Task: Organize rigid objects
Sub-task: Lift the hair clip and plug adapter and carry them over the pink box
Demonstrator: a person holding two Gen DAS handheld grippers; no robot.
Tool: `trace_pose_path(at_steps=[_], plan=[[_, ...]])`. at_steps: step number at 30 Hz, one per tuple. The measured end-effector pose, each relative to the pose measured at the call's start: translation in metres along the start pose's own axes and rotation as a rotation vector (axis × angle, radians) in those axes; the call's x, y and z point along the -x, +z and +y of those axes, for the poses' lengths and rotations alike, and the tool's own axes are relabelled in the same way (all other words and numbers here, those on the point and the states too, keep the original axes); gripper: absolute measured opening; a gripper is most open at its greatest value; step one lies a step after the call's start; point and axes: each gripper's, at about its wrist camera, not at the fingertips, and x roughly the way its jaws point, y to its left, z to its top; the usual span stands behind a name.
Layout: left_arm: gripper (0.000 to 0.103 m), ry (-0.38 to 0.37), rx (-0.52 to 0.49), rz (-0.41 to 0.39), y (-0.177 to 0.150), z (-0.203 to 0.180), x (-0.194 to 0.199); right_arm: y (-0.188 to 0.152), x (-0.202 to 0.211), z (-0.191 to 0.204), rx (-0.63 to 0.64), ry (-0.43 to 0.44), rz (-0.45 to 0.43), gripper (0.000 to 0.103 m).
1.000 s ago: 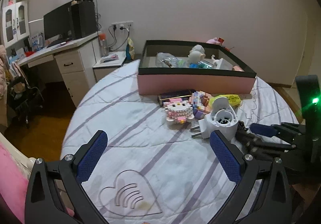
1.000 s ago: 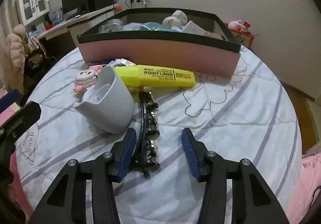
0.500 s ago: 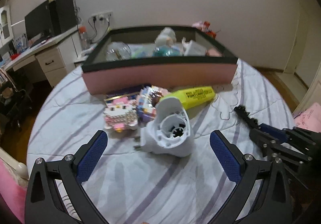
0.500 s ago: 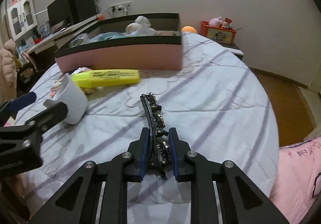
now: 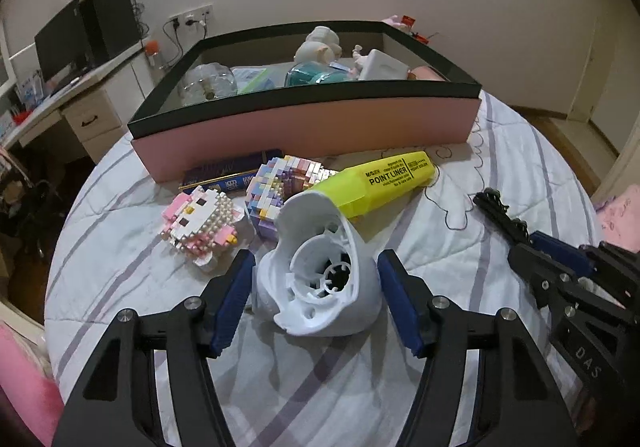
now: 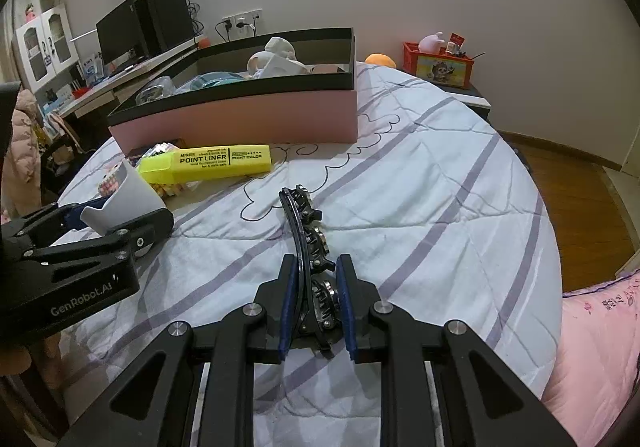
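A white plastic plug-in housing [image 5: 320, 279] lies on the striped bedspread between the fingers of my left gripper [image 5: 316, 261]. Its jaws are closing, and the blue pads [image 5: 236, 287] stand right at the housing's sides with a sliver of gap. My right gripper [image 6: 316, 279] is shut on a black curved hair clip [image 6: 304, 215] with metal studs, whose far end rests on the cover. The clip [image 5: 500, 215] also shows at the right of the left wrist view. Beyond the housing stands a pink box with a black rim [image 5: 304, 127], holding several items.
A yellow highlighter [image 5: 384, 183], a pink-and-white block figure [image 5: 204, 223], a pastel block figure [image 5: 280, 183] and a dark blue flat box [image 5: 224, 175] lie in front of the pink box. A desk with a monitor [image 5: 60, 43] stands at the left. A red crate [image 6: 438, 65] sits beyond the bed.
My left gripper moved up to the white housing, then narrowed its jaws around it. The right gripper shut on the hair clip and drew it away from the housing.
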Motion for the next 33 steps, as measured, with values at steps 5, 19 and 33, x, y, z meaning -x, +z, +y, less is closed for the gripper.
trace_pose_path(at_steps=[5, 19, 33], plan=[[0.065, -0.002, -0.023, -0.009, -0.011, 0.006, 0.014, -0.003, 0.004, 0.008, 0.008, 0.003, 0.001, 0.02], [0.065, -0.036, 0.035, -0.016, -0.048, 0.059, 0.043, -0.01, 0.001, 0.057, 0.061, 0.057, 0.023, 0.021], [0.065, -0.049, 0.043, -0.031, -0.046, 0.059, 0.04, -0.007, -0.001, 0.063, 0.126, 0.042, -0.009, 0.02]])
